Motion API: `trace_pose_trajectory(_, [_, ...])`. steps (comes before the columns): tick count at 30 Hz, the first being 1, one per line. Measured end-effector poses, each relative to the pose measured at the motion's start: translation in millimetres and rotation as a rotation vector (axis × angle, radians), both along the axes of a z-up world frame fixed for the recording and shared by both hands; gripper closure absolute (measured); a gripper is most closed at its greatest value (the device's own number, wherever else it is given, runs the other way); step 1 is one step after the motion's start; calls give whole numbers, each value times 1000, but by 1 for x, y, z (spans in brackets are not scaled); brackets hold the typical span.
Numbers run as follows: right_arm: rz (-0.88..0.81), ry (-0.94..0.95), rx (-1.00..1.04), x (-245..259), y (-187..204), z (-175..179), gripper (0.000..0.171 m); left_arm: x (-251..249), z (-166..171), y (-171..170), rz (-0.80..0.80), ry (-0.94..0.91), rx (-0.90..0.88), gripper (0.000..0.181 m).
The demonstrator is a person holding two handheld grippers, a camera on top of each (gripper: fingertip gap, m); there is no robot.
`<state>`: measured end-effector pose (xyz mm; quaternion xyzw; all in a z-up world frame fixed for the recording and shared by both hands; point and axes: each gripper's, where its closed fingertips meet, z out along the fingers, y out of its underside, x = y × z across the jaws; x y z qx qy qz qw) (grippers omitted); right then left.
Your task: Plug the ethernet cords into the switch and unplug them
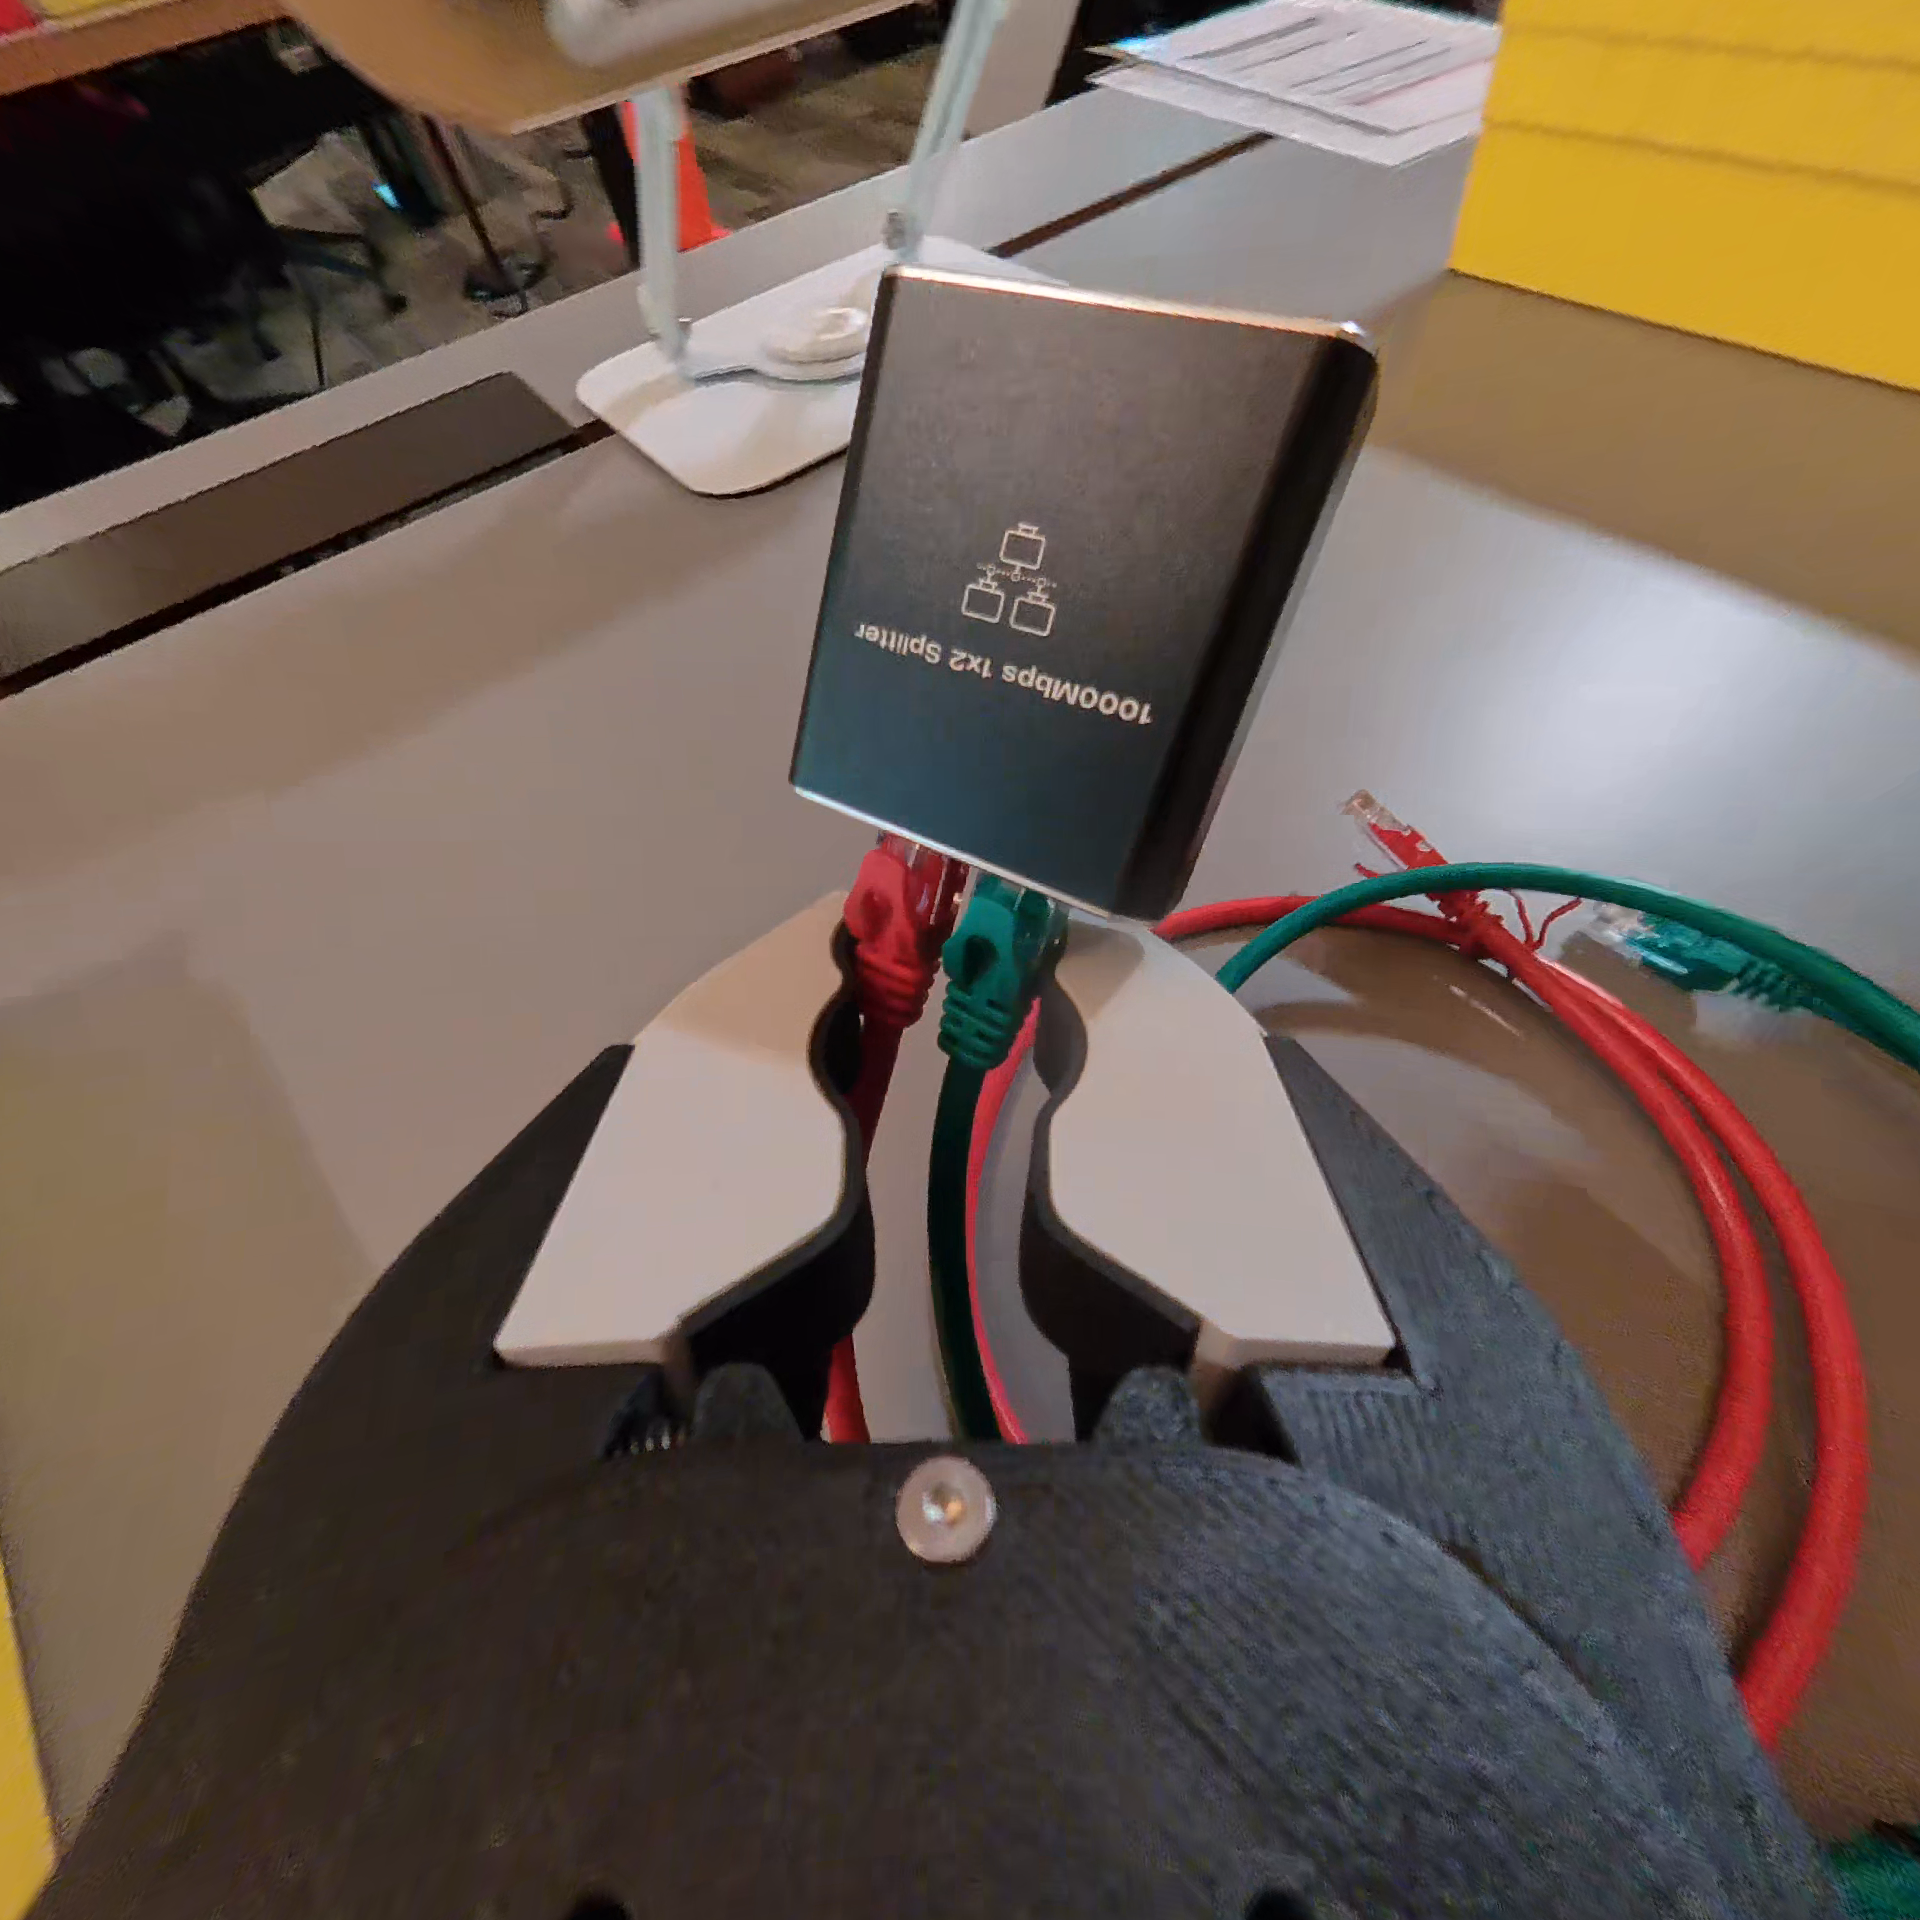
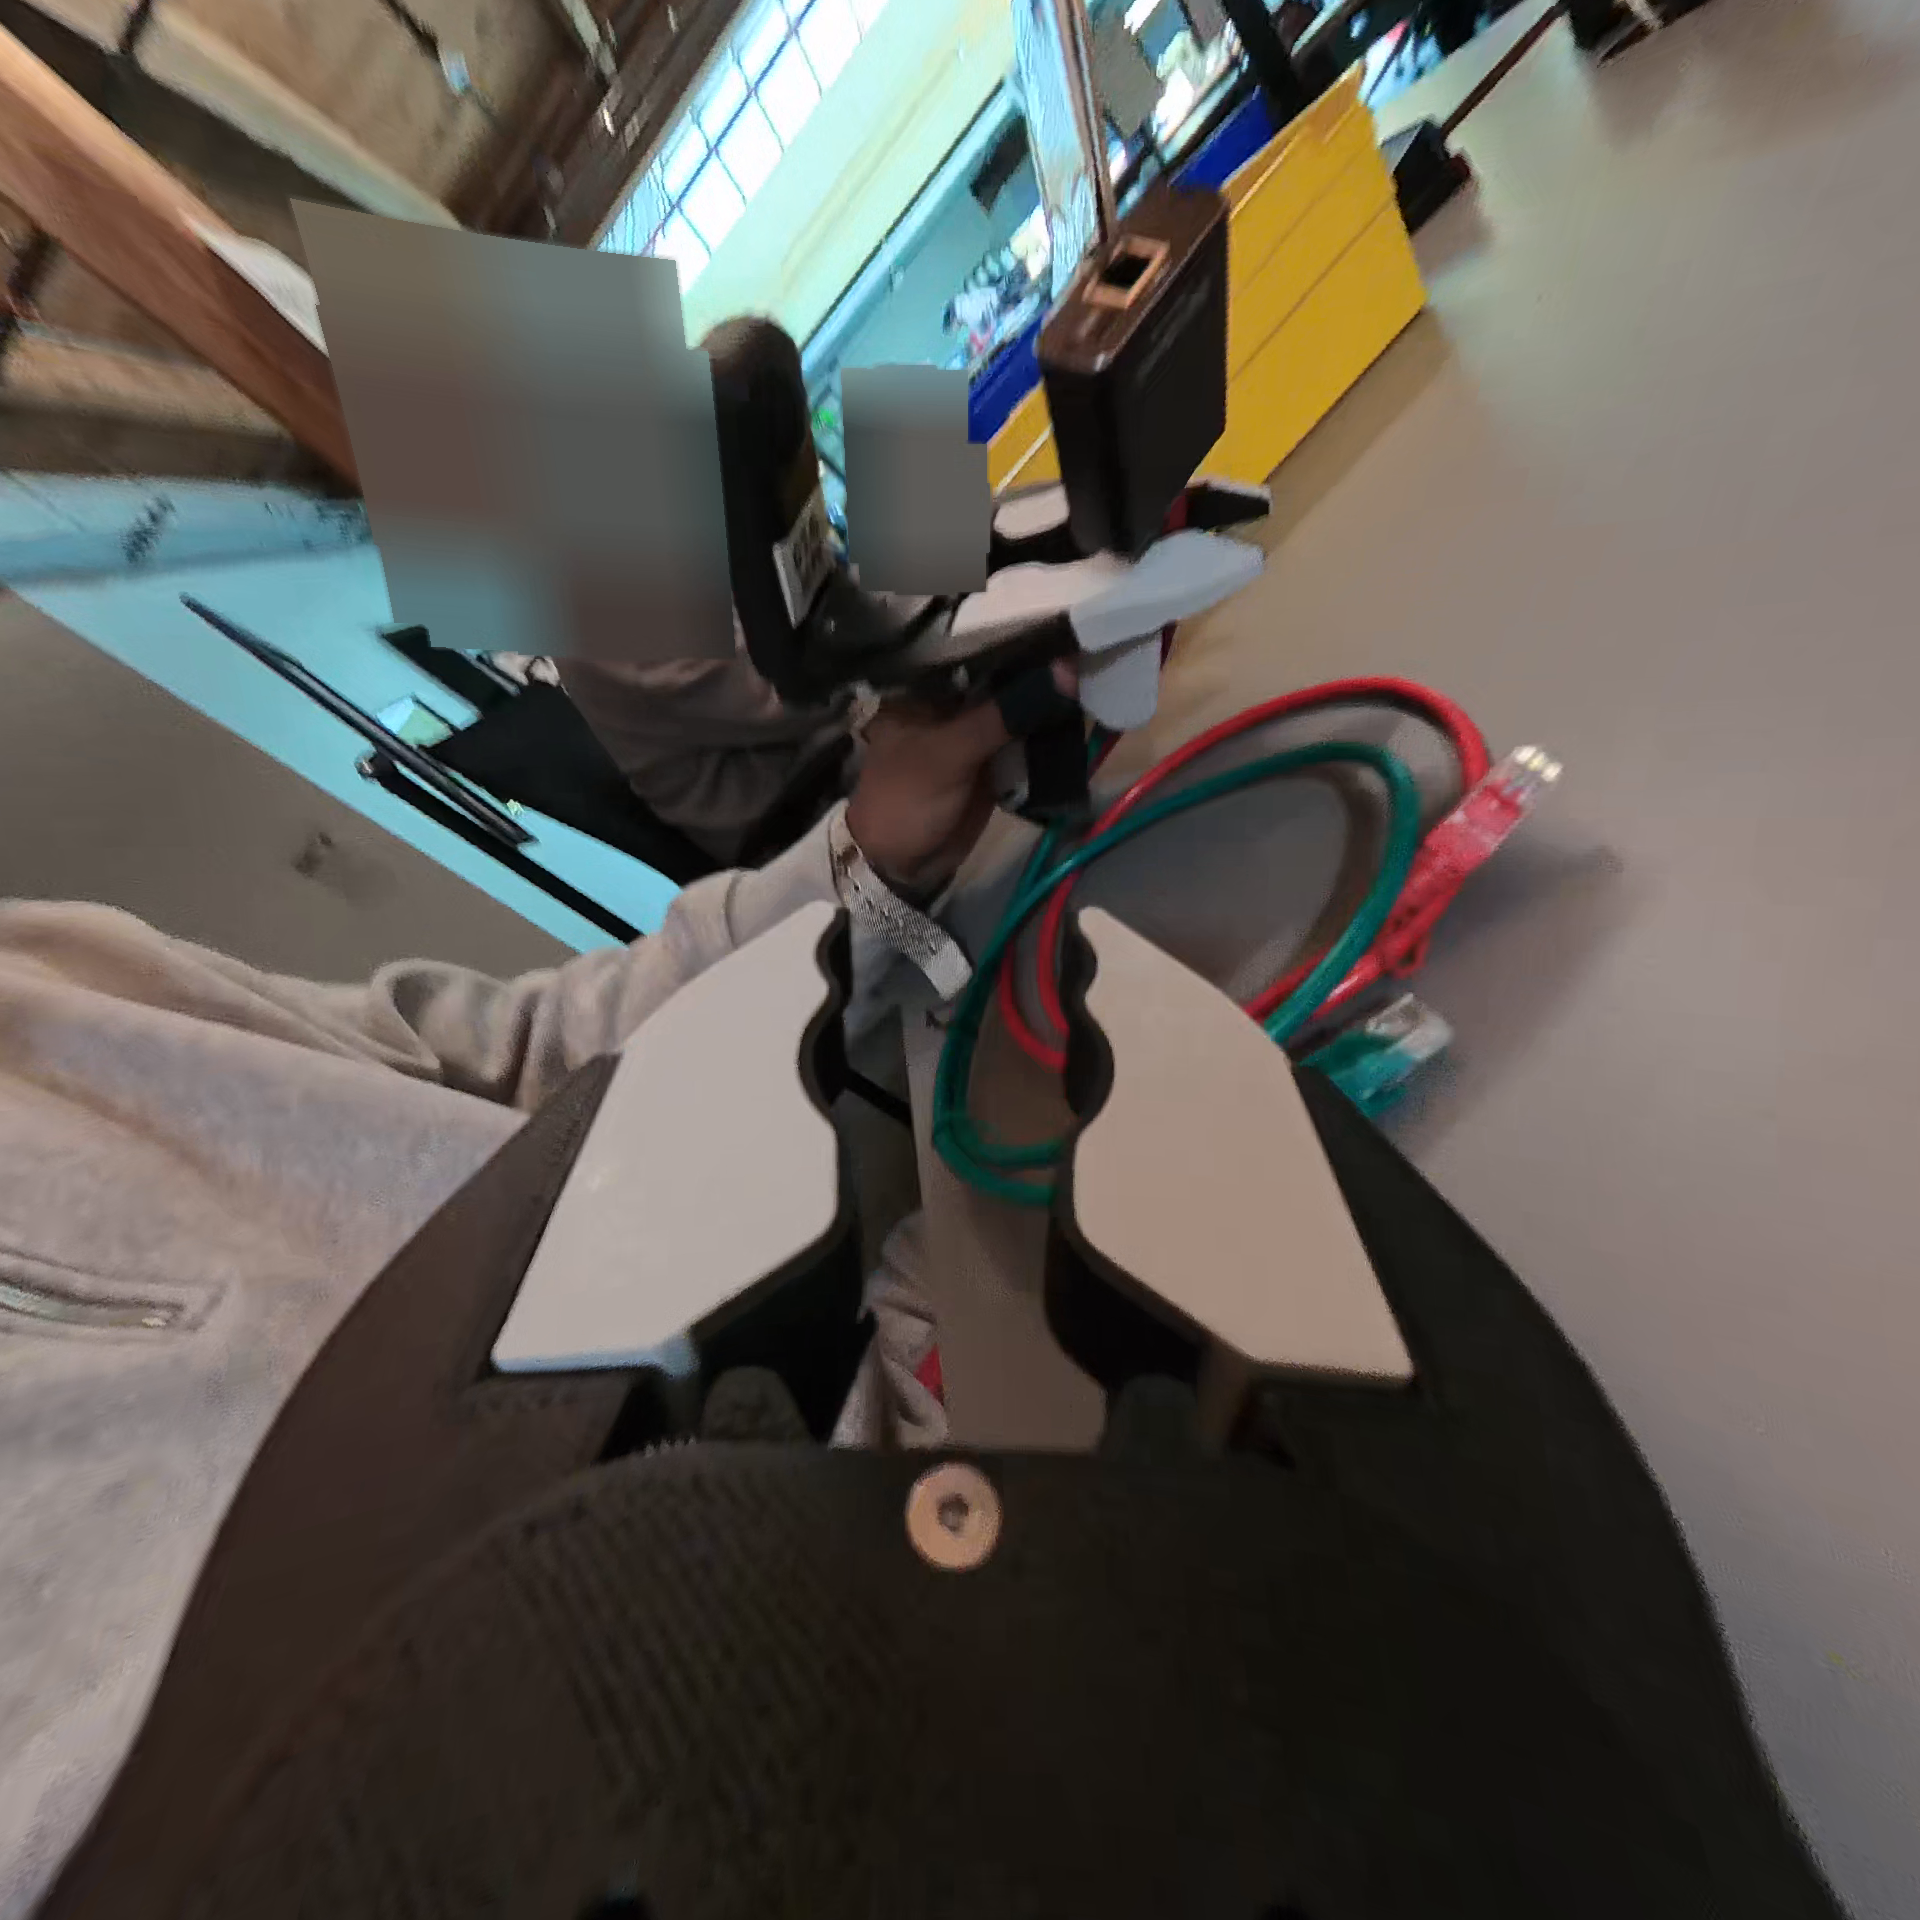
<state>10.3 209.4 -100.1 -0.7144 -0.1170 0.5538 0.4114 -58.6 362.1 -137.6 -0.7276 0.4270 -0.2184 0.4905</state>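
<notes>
A black box-shaped switch (image 1: 1070,592) is held up in the air above the grey table (image 1: 312,831). A red plug (image 1: 894,935) and a green plug (image 1: 987,966) sit side by side in its lower face. My left gripper (image 1: 966,925) is shut on these two plugs, and their cords run back between its fingers. The cords' free ends, red (image 1: 1392,831) and green (image 1: 1673,951), lie on the table at right. My right gripper (image 2: 961,925) is open and empty, above the coiled cords (image 2: 1039,935). It sees the switch (image 2: 1143,353) and the left gripper (image 2: 1153,582) farther off.
A white lamp base (image 1: 727,416) stands behind the switch. A yellow cabinet (image 1: 1704,177) is at the back right, with papers (image 1: 1320,73) on a ledge beside it. A person's grey sleeve (image 2: 260,1091) fills the left of the right wrist view.
</notes>
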Motion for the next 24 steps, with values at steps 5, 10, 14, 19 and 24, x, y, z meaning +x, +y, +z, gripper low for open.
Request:
trace_pose_trajectory(5, [69,-85,21,-18,-10,-10,134,-15,9,13,65,-189,-135,152])
trace_pose_trajectory(10, [2,-330,-26,-15,-2,-46,140,-10,12,7,29,-190,-117,151])
trace_pose_trajectory(14, [-110,-309,40,2,11,-33,141,-1,9,-1,-27,-209,-165,151])
trace_pose_trajectory(19, [-251,-286,156,26,30,-3,137,-3,12,0,-29,-279,-205,151])
trace_pose_trajectory(24, [-237,-355,325,2,54,47,138,-4,14,1,-26,-326,-238,151])
